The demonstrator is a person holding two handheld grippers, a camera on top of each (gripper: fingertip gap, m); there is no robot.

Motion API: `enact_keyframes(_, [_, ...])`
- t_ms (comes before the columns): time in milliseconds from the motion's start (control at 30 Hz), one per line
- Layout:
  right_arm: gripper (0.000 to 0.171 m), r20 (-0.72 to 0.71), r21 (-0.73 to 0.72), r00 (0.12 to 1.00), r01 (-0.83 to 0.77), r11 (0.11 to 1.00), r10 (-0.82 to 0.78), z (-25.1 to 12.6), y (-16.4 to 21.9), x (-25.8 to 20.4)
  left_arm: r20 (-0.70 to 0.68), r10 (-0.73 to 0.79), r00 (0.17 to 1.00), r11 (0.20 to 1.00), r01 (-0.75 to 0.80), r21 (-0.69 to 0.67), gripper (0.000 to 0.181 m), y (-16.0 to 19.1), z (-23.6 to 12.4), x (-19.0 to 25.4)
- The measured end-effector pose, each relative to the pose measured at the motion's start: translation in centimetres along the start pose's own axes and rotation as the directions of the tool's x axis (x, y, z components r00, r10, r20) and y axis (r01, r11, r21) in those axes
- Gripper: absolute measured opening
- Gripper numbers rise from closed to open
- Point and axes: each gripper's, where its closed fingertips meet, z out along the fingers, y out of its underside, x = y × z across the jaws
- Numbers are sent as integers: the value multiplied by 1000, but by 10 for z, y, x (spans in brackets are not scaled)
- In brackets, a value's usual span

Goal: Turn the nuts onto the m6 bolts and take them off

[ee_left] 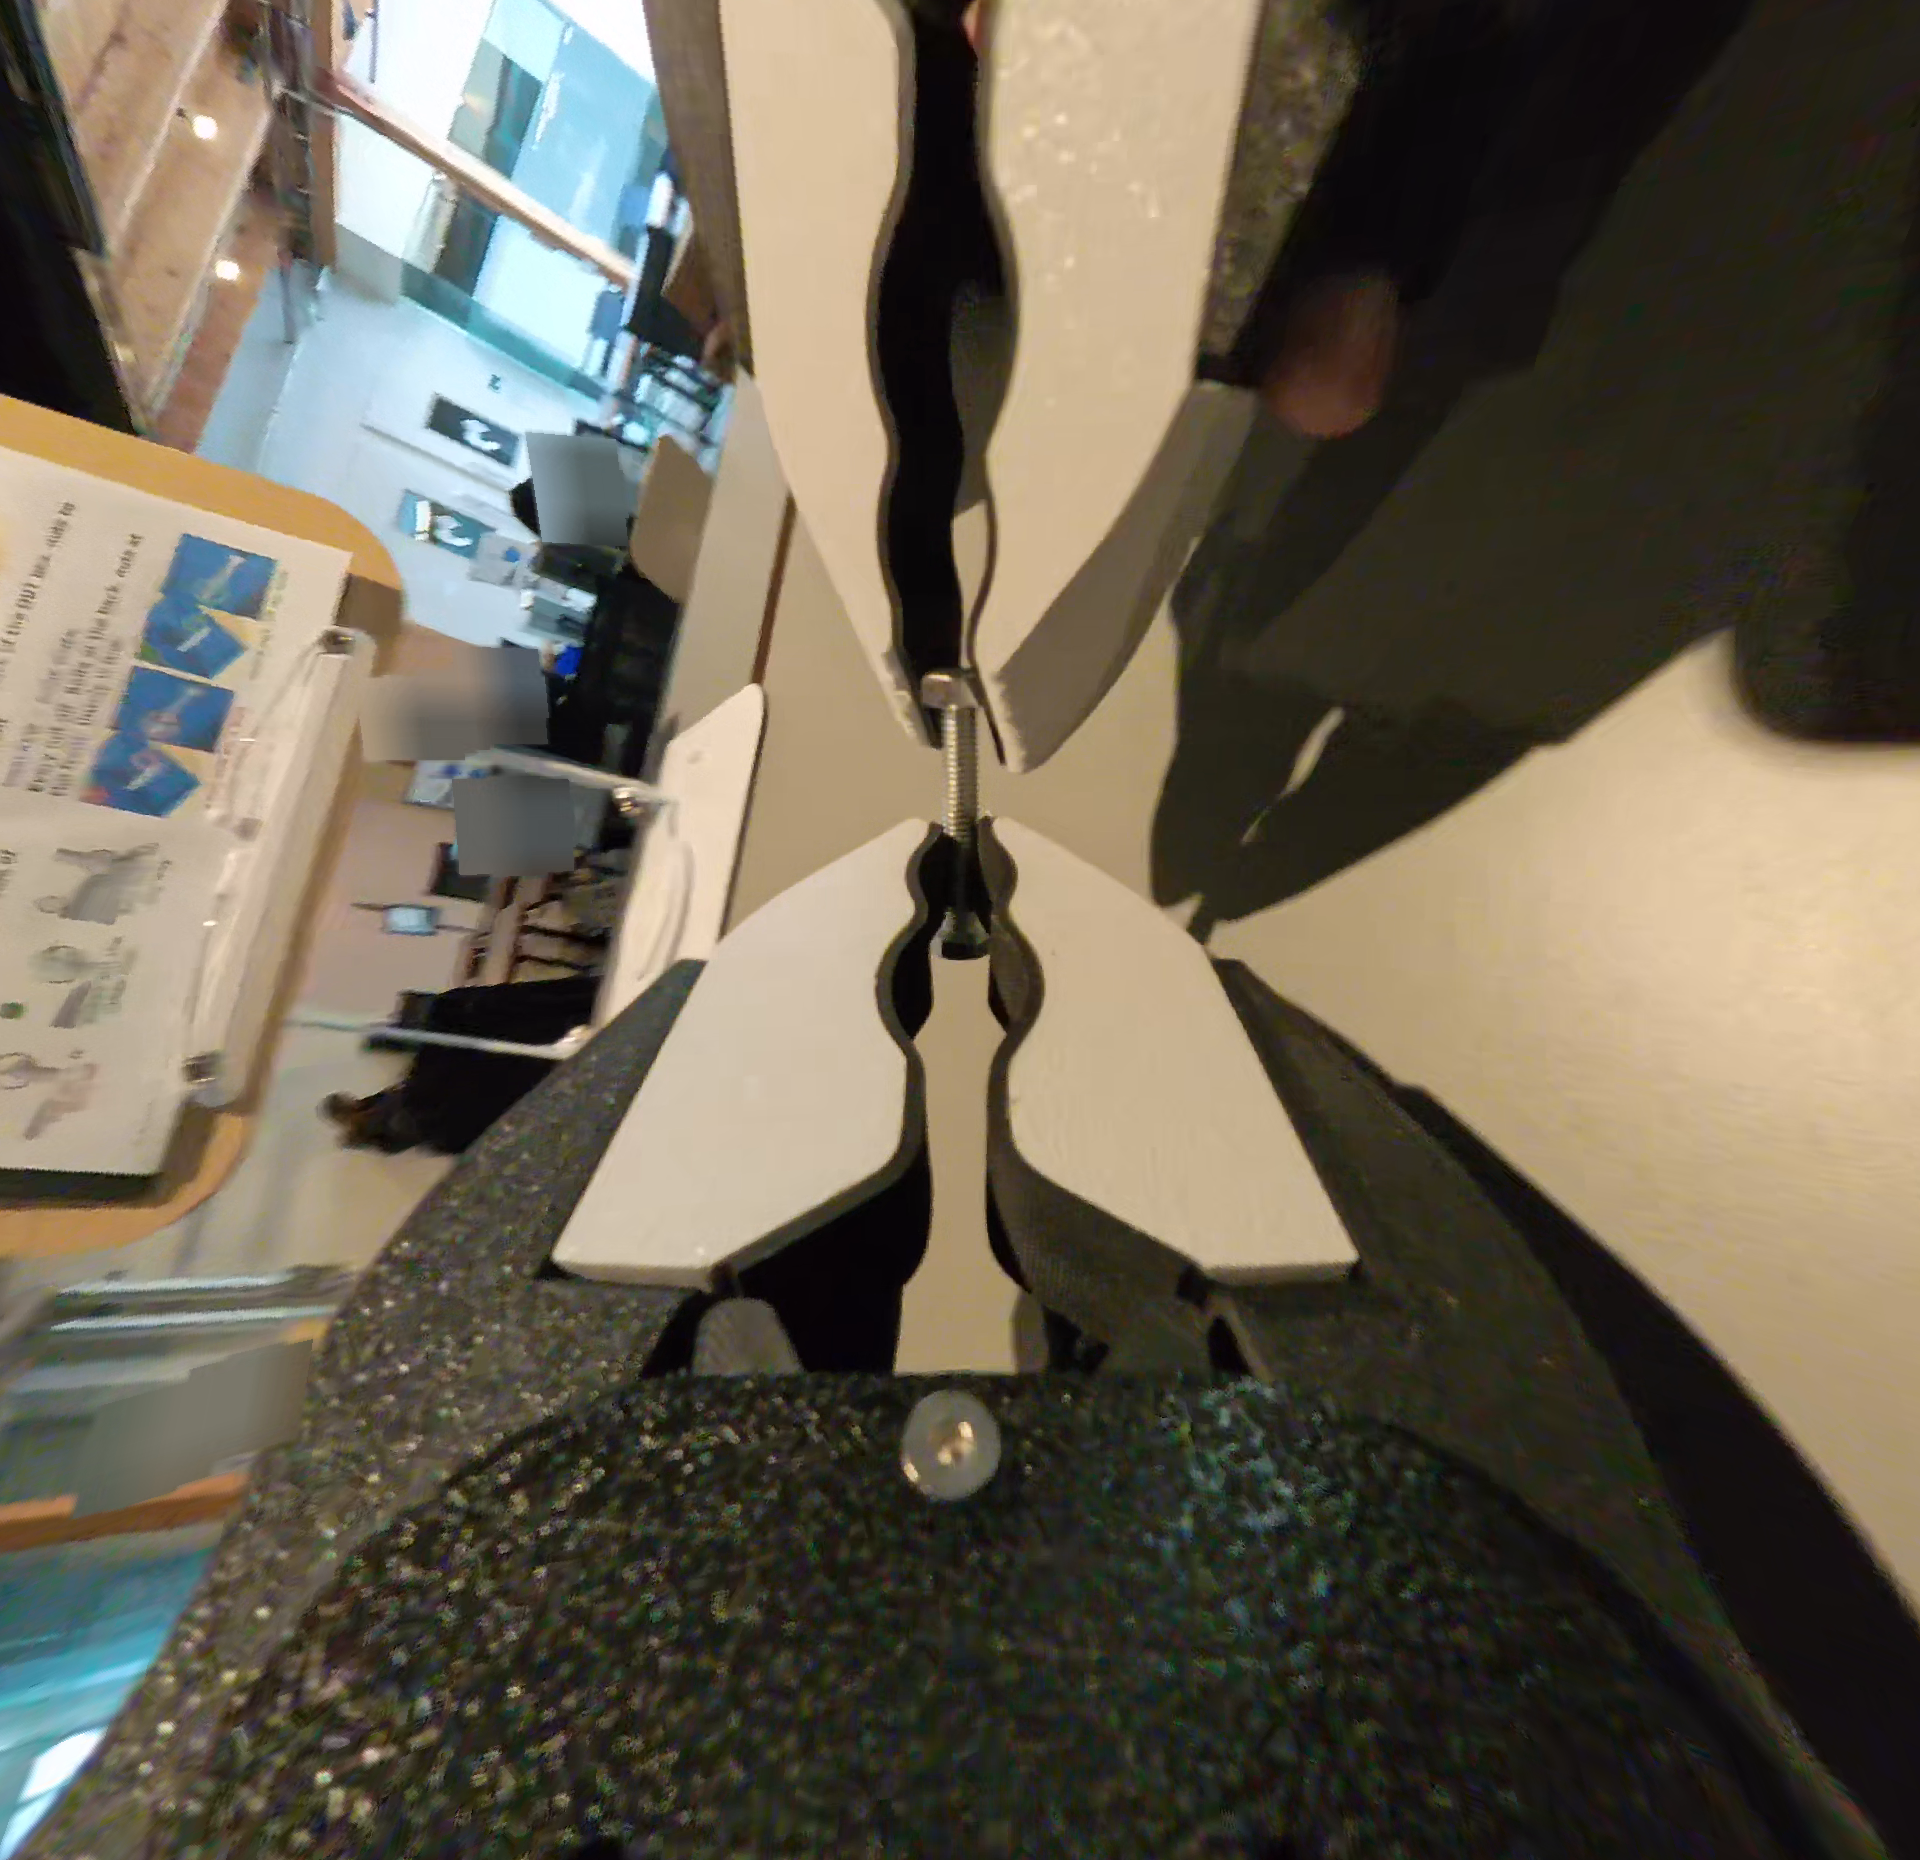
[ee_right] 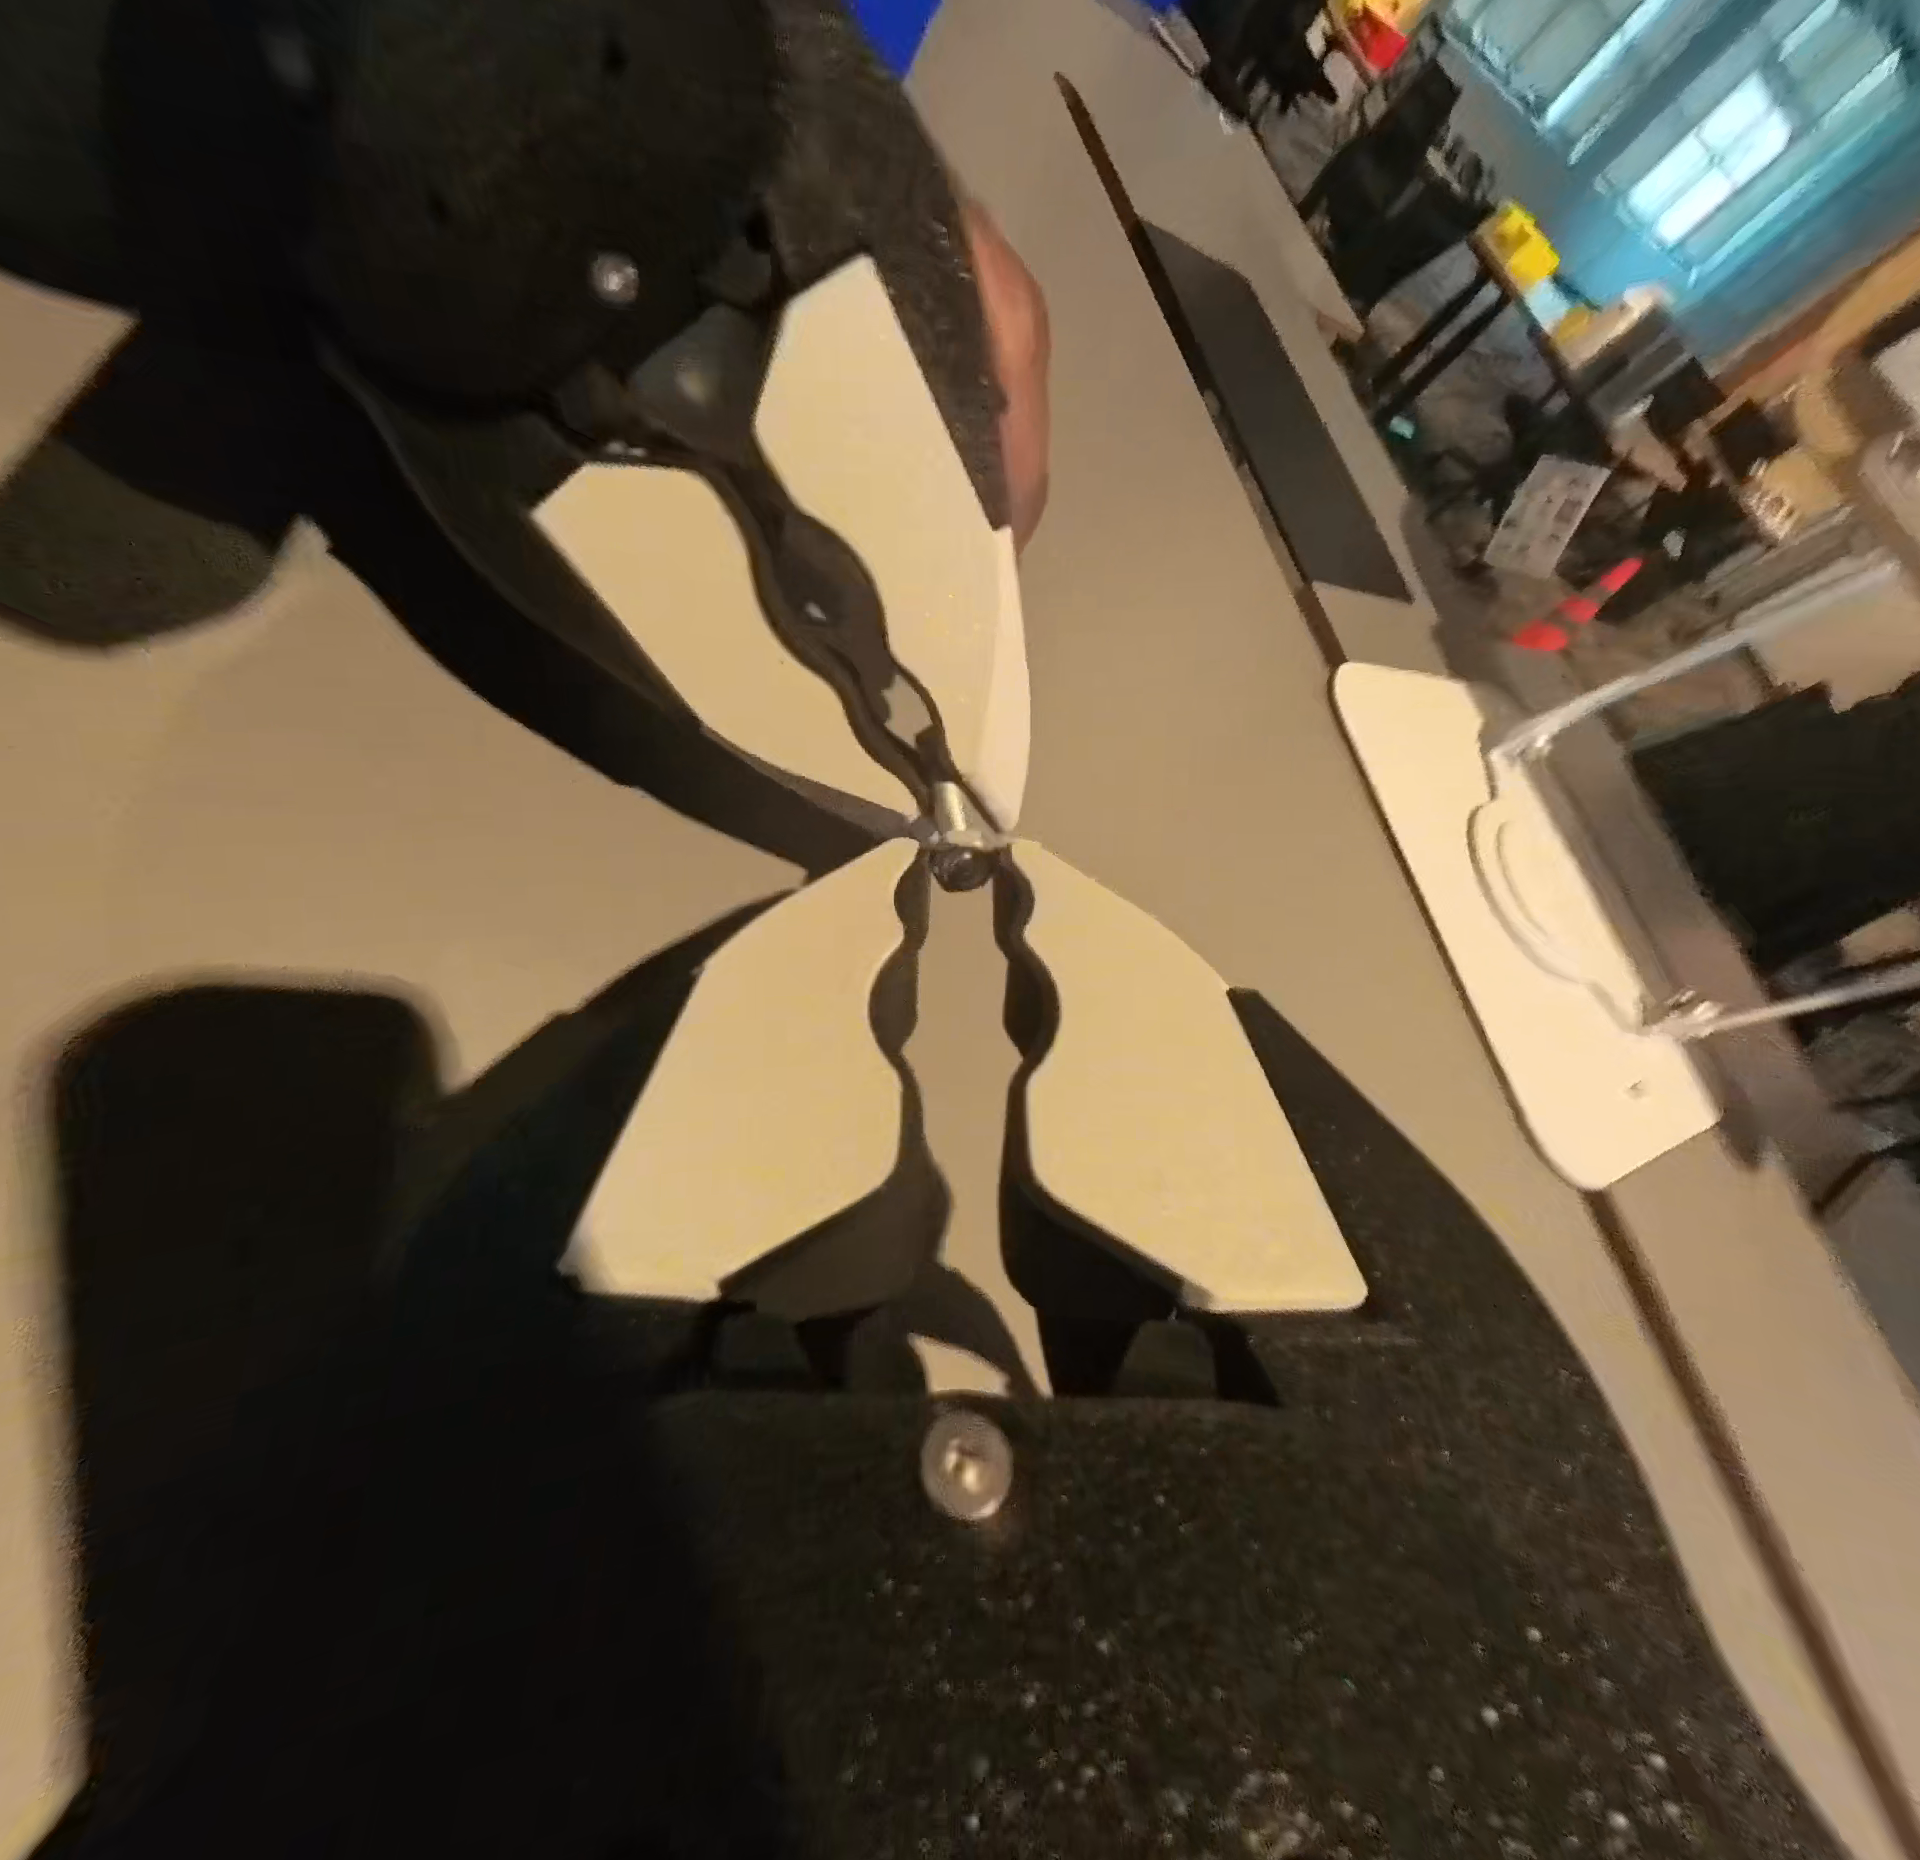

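A silver threaded m6 bolt point(ee_left: 956, 782) spans the gap between my two grippers above the cream table point(ee_left: 1558, 979). My left gripper point(ee_left: 961, 836) is shut on the bolt's near end, with a dark head point(ee_left: 961, 940) just behind its fingertips. My right gripper point(ee_left: 951, 714) comes in from the opposite side and is shut on a silver hex nut point(ee_left: 948, 690) at the bolt's far end. In the right wrist view the two grippers meet tip to tip: my right gripper point(ee_right: 961, 854) is at the bottom and my left gripper point(ee_right: 935, 797) above. The bolt point(ee_right: 954, 808) looks short and blurred there.
A printed instruction sheet point(ee_left: 135, 771) lies on a wooden board at the left. A white base with a clear stand point(ee_right: 1507, 927) sits at the table's far edge, beside a flat black sheet point(ee_right: 1268, 408). A person's hand point(ee_left: 1335, 356) holds the right gripper. Furniture fills the background.
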Motion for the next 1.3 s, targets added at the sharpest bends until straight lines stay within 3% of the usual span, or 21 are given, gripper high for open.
enact_keyframes(67, [11,28,-20,972,-232,972,233,3,1,2,61,82,995,995,-79,-59,6,4,1,-6])
enact_keyframes(133, [11,126,-2,844,-526,850,522,4,-3,0,98,149,984,986,-140,-94,6,4,0,-10])
enact_keyframes(200, [12,248,18,696,-698,715,673,2,-7,1,106,131,986,989,-123,-80,6,2,0,-11])
enact_keyframes(233, [18,278,27,668,-723,690,690,0,-8,4,100,96,990,994,-90,-64,6,0,1,-11])
enact_keyframes(300, [49,273,59,683,-715,696,678,-1,-8,11,82,39,996,998,-35,-48,6,1,2,-10])
enact_keyframes(400, [55,201,87,818,-563,822,539,-2,-5,13,45,-22,999,999,23,-28,6,5,1,-7])
enact_keyframes(533, [47,67,54,972,-230,972,226,0,-1,9,-19,-98,995,995,99,24,6,2,-1,-2])
enact_keyframes(633, [39,14,52,997,-72,996,72,-2,-3,5,-68,-127,990,991,130,41,5,2,-2,3])
enact_keyframes(733, [28,36,55,999,-42,998,40,-1,-6,-3,-88,-120,989,991,124,42,5,1,-1,7])
enact_keyframes(800, [12,27,27,999,-45,999,45,1,-3,-3,-85,-101,991,993,106,49,5,-2,-1,7])
enact_keyframes(833, [12,27,14,997,-74,997,73,2,-2,-3,-68,-79,995,996,82,34,5,0,-1,6])
enact_keyframes(933, [11,54,-16,950,-308,951,308,5,0,-1,2,13,1000,1000,-13,-22,6,4,1,0])
enact_keyframes(1033, [12,169,-21,749,-647,762,641,7,0,-4,64,176,982,980,-169,-104,6,7,1,-5])
enact_keyframes(1133, [21,299,42,644,-746,664,704,-1,-12,3,87,118,989,990,-111,-87,6,5,1,-10])
enact_keyframes(1200, [34,306,65,679,-714,697,667,-2,-12,6,80,78,994,993,-71,-89,6,10,1,-11])
enact_keyframes(1300, [48,205,98,838,-532,841,506,-2,-7,10,51,-13,999,999,15,-36,6,9,-2,-10])
